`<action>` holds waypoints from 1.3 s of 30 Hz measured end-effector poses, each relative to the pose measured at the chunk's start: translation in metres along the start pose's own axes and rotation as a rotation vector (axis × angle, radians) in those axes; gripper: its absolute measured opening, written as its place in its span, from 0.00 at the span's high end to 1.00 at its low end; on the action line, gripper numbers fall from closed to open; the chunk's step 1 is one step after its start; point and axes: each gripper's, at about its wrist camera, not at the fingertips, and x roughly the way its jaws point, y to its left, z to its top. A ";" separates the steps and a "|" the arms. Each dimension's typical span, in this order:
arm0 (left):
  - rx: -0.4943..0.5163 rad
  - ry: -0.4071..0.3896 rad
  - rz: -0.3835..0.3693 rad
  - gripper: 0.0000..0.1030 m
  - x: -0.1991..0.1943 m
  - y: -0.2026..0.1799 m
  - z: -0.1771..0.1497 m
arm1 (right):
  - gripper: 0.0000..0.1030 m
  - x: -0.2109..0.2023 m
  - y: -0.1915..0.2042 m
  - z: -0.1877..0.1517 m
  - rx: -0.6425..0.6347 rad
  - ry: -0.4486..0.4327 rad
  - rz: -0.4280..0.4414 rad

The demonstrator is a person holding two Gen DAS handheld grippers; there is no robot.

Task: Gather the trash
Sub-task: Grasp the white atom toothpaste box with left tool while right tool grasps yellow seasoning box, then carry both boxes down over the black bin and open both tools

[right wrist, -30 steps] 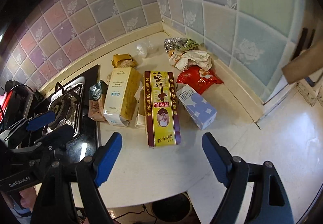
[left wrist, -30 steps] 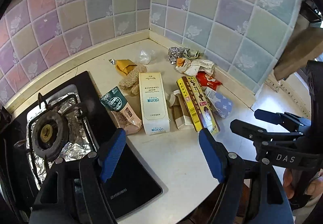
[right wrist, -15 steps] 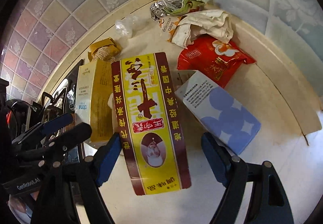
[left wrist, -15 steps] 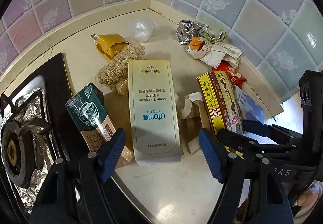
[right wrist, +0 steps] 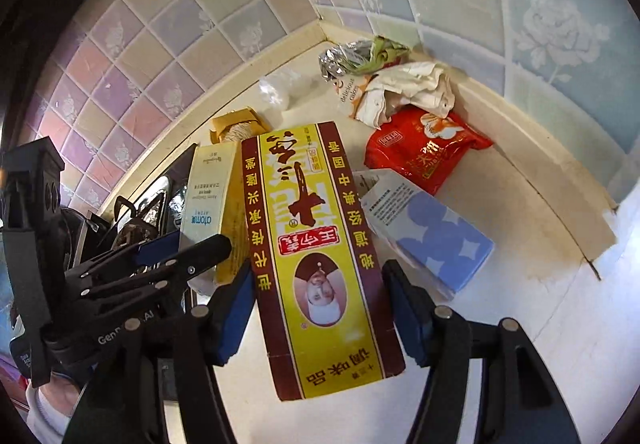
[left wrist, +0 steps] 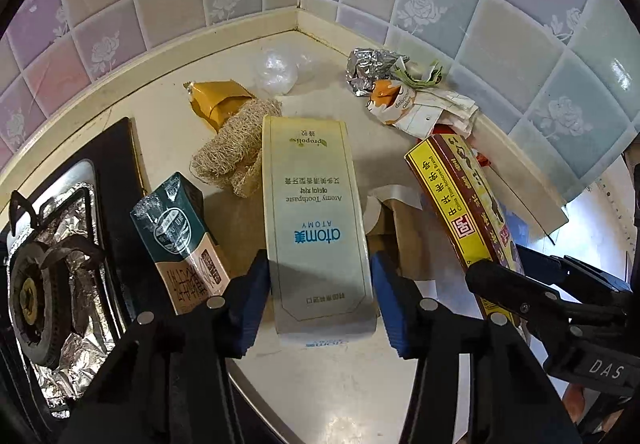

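Observation:
Trash lies on a cream countertop (left wrist: 344, 380) in a tiled corner. My left gripper (left wrist: 320, 304) is open, its jaws on either side of the near end of a white Atomy toothpaste box (left wrist: 316, 219); the pads sit close against its sides. My right gripper (right wrist: 320, 316) is open around the near end of a yellow and maroon seasoning box (right wrist: 316, 256), with small gaps at both pads. That box also shows in the left wrist view (left wrist: 460, 199). The toothpaste box shows in the right wrist view (right wrist: 208, 195).
A green and tan carton (left wrist: 180, 240) lies left of the toothpaste box, by the gas stove (left wrist: 44, 284). Beyond are a loofah (left wrist: 232, 155), a yellow wrapper (left wrist: 216, 99), clear plastic (left wrist: 276, 71), crumpled foil (left wrist: 368, 67), a white wrapper (right wrist: 404, 91), a red snack bag (right wrist: 420, 147) and a blue box (right wrist: 432, 236).
Both grippers have moved down and forward to the counter. The left now straddles the toothpaste box and the right straddles the yellow seasoning box; both jaws have narrowed.

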 end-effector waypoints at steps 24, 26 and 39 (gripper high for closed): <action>0.080 -0.247 -0.149 0.53 -0.237 -0.023 -0.197 | 0.39 -0.189 0.063 -0.188 0.075 -0.211 0.034; 0.084 -0.243 -0.170 0.53 -0.244 -0.026 -0.225 | 0.39 -0.194 0.066 -0.208 0.065 -0.216 0.029; 0.086 -0.078 -0.228 0.53 -0.159 -0.044 -0.357 | 0.39 -0.137 0.048 -0.316 0.020 -0.095 -0.113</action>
